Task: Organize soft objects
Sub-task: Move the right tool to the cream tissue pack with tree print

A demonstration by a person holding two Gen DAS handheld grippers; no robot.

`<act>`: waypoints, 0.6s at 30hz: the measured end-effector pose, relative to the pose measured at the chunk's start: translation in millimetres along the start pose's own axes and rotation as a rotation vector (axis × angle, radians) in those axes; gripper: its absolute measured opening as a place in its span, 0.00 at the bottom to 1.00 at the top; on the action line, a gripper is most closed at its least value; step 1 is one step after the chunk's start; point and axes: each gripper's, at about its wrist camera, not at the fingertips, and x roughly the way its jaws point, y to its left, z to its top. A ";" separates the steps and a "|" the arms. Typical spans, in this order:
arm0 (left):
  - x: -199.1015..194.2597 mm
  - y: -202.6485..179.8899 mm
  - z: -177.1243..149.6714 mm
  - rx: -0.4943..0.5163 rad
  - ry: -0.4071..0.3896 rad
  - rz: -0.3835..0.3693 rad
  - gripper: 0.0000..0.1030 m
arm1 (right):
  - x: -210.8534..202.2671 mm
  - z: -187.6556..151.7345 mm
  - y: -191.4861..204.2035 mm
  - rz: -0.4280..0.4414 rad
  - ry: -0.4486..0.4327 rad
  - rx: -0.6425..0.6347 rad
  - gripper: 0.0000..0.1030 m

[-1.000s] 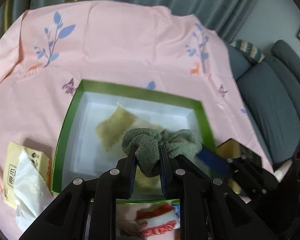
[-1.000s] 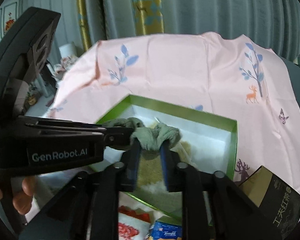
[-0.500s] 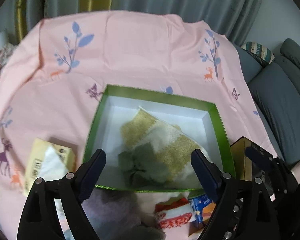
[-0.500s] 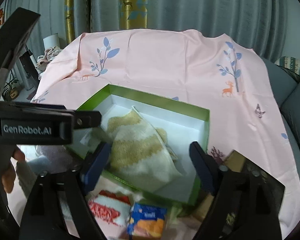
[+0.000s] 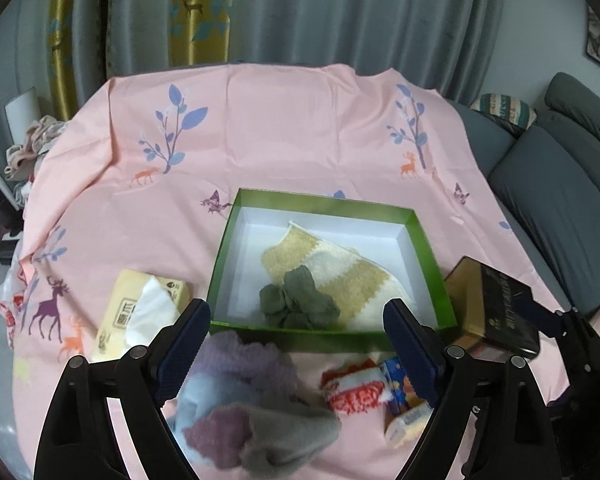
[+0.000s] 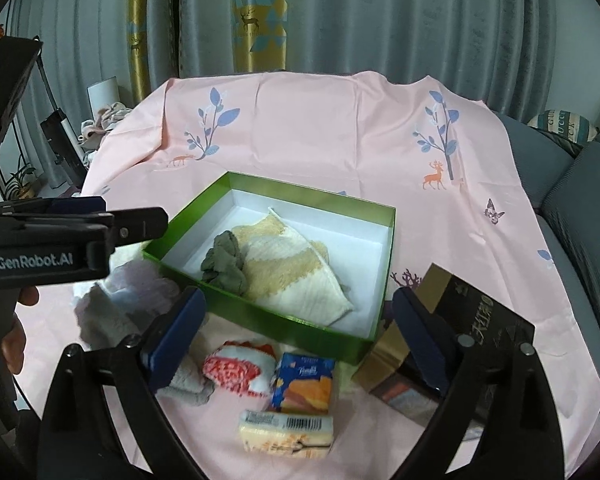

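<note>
Currently both tongs are out of the box and empty. Left to right in the left wrist view: tissue pack [image 5: 140,312] lies on the pink cloth [image 5: 300,128], left of the green box [image 5: 236,236]. Left gripper [image 5: 296,334] has its jaws spread wide, just been opening, nothing between the pads; it hangs over the near edge of the box. Below it on the cloth sits a fuzzy pile, purple sock [image 5: 240,364] and grey sock [image 5: 288,440], blurred, not yet put away. Inside the box: green sock [image 5: 298,304] bunched at the near wall, lying on the edge of the yellow-and-cream sock [image 5: 340,276]. So two soft items look done.

Right of the fuzzy pile, the red-and-white sock [image 5: 354,392] is out on the cloth, touching the small blue packet [image 5: 400,388]. Farther right, the dark-and-gold box [image 5: 488,308] stands just beside the green box's right wall.

Right wrist view: right gripper [image 6: 300,338] also has jaws spread wide, just been opening, empty, and it hovers over the near clutter in front of the box. A yellow barcode pack [image 6: 286,432] lies nearest the camera.

Judgement: roughly partway. Left to do: purple, grey and red-and-white socks go in the box. Packets and the dark box aren't soft, probably stay out. Next grab is likely the fuzzy pile under the left tongs.
</note>
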 end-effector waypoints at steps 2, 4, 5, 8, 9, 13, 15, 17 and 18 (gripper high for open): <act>-10.9 -0.3 -7.3 0.000 -0.009 -0.008 0.86 | -6.4 -5.5 2.9 0.004 0.001 -0.005 0.92; -19.8 -1.0 -14.1 0.001 -0.012 -0.012 0.86 | -12.9 -11.5 6.3 0.009 0.000 -0.010 0.92; -23.5 -1.6 -17.5 0.003 -0.014 -0.013 0.86 | -15.5 -13.7 6.8 0.012 -0.001 -0.008 0.92; -36.2 -3.6 -30.5 0.016 -0.034 -0.007 0.86 | -24.0 -22.7 6.7 0.023 -0.006 0.010 0.93; -39.0 -3.7 -34.8 0.021 -0.037 0.000 0.86 | -25.6 -24.9 7.4 0.028 -0.004 0.013 0.93; -44.5 -3.4 -53.9 0.035 -0.030 0.019 0.86 | -32.2 -37.2 8.5 0.031 0.001 0.005 0.93; -43.5 -2.1 -63.5 0.025 -0.008 0.011 0.86 | -33.5 -42.2 8.8 0.033 0.005 0.001 0.93; -40.1 -0.8 -72.3 0.012 0.029 0.008 0.86 | -34.2 -47.3 8.5 0.035 0.010 0.000 0.93; -38.4 -0.5 -76.1 0.002 0.045 0.005 0.86 | -34.3 -49.3 8.2 0.036 0.013 0.000 0.93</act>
